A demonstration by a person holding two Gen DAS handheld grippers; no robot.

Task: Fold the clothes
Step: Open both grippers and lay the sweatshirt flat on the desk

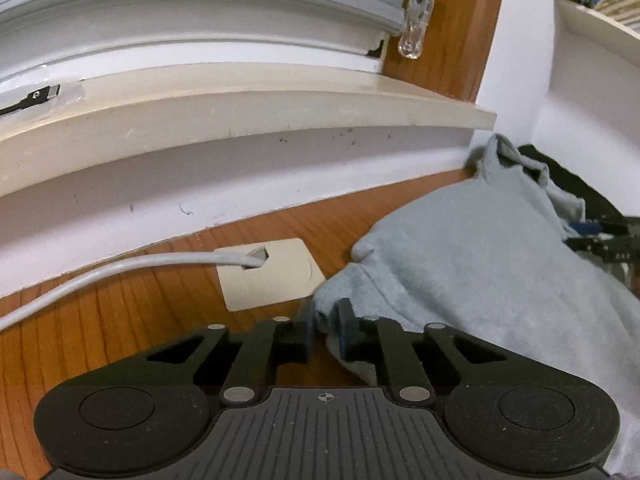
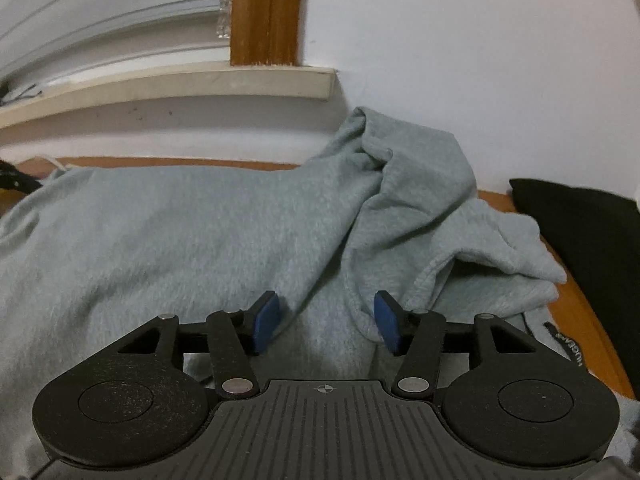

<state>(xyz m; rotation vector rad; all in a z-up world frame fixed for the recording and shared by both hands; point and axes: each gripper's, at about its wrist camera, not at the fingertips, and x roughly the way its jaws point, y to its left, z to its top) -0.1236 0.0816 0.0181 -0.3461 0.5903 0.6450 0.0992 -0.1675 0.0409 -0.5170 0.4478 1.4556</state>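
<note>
A light grey fleece garment (image 1: 480, 264) lies spread on a wooden table (image 1: 120, 312), one bunched part (image 2: 400, 168) leaning against the white wall. My left gripper (image 1: 327, 322) is shut on the garment's left edge, a fold of cloth pinched between its blue pads (image 1: 345, 320). My right gripper (image 2: 326, 320) stands open low over the garment's middle, its blue pads (image 2: 266, 320) wide apart on either side of a ridge of fabric. A small black label (image 2: 566, 346) shows on the garment at the right. The right gripper's fingers (image 1: 600, 236) peek in at the left wrist view's right edge.
A cream cable-port plate (image 1: 268, 276) is set in the table beside the left gripper, with a grey cable (image 1: 100, 276) running out to the left. A windowsill (image 1: 240, 120) juts over the table's back edge. Dark cloth (image 2: 580, 232) lies at the right.
</note>
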